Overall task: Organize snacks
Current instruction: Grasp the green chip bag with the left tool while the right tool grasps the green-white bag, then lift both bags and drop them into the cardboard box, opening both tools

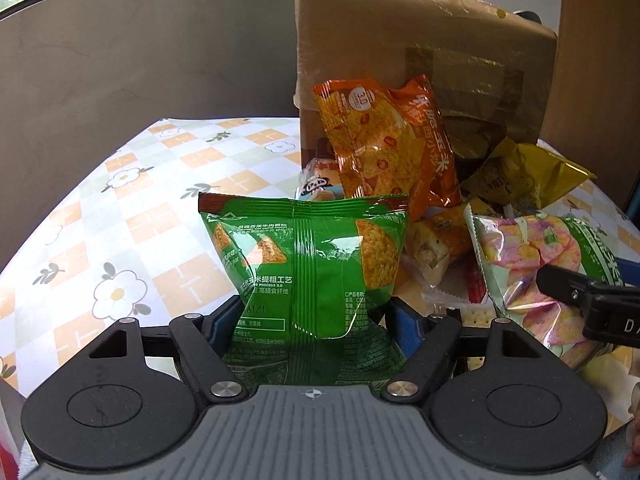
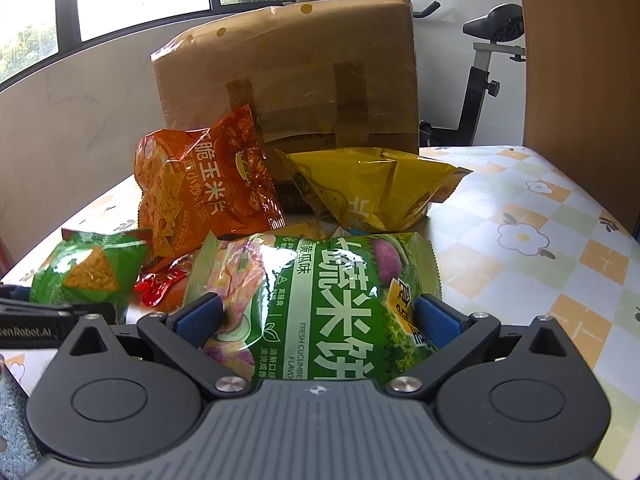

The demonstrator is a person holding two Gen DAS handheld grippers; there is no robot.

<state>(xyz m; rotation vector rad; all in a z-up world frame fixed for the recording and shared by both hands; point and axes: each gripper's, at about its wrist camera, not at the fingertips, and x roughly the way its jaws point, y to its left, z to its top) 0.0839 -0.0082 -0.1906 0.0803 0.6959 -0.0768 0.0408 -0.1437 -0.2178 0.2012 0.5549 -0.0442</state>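
1. The left hand-held gripper (image 1: pixel 316 312) straddles the lower part of a green corn-chip bag (image 1: pixel 308 264), which stands upright at the near edge of the snack pile. Its blue pads (image 1: pixel 404 320) sit against the bag's flanks; the film looks pinched there, so I take it as gripped, though lightly.
2. The right hand-held gripper (image 2: pixel 316 316) has its jaws fairly wide on the near end of a green cucumber rice-cracker bag (image 2: pixel 320 292) lying flat on the tabletop (image 2: pixel 540 240), with a pad at each side edge; it too looks held.
3. Behind them, an orange corn-chip bag (image 1: pixel 384 140) leans on a taped cardboard box (image 1: pixel 424 52), and a yellow snack bag (image 2: pixel 372 188) lies just beside it. Smaller wrapped snacks (image 1: pixel 436 244) sit between the bags.
4. Handling, as a judgement: these bags are light, air-filled and glossy, so the film can slide between the pads, and the chips inside crush easily.
5. Best hold is probably across the puffed body near a sealed seam, with moderate squeeze, keeping the bag upright so it does not swing.
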